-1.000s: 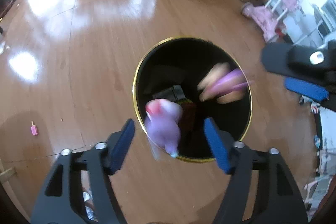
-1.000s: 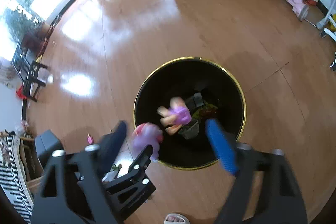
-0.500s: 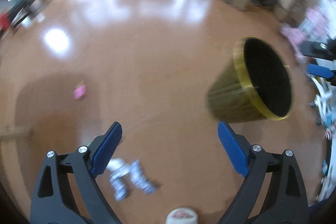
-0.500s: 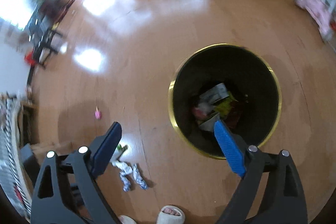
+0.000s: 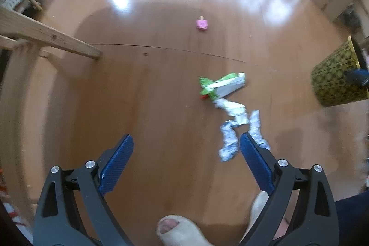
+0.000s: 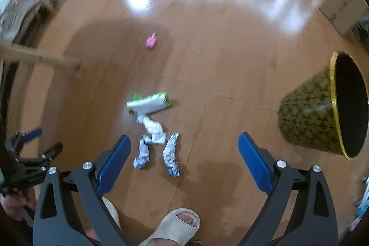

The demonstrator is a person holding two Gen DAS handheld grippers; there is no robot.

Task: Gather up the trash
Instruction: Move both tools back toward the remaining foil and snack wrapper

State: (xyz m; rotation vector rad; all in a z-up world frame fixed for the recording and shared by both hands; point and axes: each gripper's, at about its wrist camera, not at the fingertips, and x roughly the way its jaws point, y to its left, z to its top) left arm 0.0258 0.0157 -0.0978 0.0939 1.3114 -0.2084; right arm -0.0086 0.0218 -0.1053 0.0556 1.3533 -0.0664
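**Both claws spread wide over floor litter**

The left claw (image 5: 185,161) is released, its blue pads far apart, gripping nothing. The right claw (image 6: 184,161) is likewise wide open and empty. Using the gold-rimmed patterned waste bin (image 6: 320,114) as landmark: the green-and-white flattened carton (image 6: 150,103) lies on the wooden floor (image 6: 230,61) well to the bin's left, with the crumpled silver-white wrappers (image 6: 156,144) just beside the carton. A small pink toy (image 6: 151,41) sits farther off.
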